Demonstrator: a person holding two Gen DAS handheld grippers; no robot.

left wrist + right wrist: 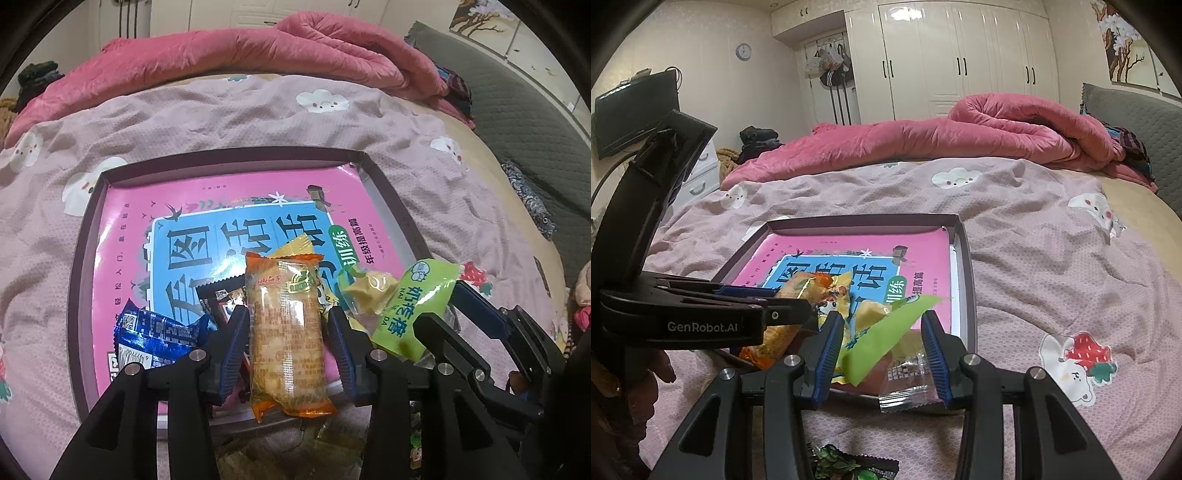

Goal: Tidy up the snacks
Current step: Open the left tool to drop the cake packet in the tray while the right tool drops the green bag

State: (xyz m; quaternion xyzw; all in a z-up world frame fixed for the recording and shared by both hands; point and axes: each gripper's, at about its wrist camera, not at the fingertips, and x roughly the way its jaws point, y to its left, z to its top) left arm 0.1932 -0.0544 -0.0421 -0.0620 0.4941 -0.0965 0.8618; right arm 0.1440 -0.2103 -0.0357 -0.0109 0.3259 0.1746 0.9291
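A shallow dark-rimmed tray (79, 295) lined with a pink and blue printed sheet lies on the bed. An orange-ended cracker packet (284, 332) rests over the tray's near edge between the fingers of my left gripper (288, 325). The pads stand slightly off its sides, so that gripper is open. In the right wrist view the left gripper (809, 302) comes in from the left over the cracker packet (798, 291). My right gripper (882, 332) is shut on a green snack packet (886, 332) with a clear end, held tilted above the tray's near right corner (967, 266). The green packet (417, 306) and right gripper (443, 306) also show at right.
A blue packet (159, 332), a dark packet (221, 295) and a yellow one (295, 247) lie in the tray's near part. A green-and-black packet (849, 465) lies on the pink bedspread under my right gripper. A rolled pink quilt (960, 136) lies at the back.
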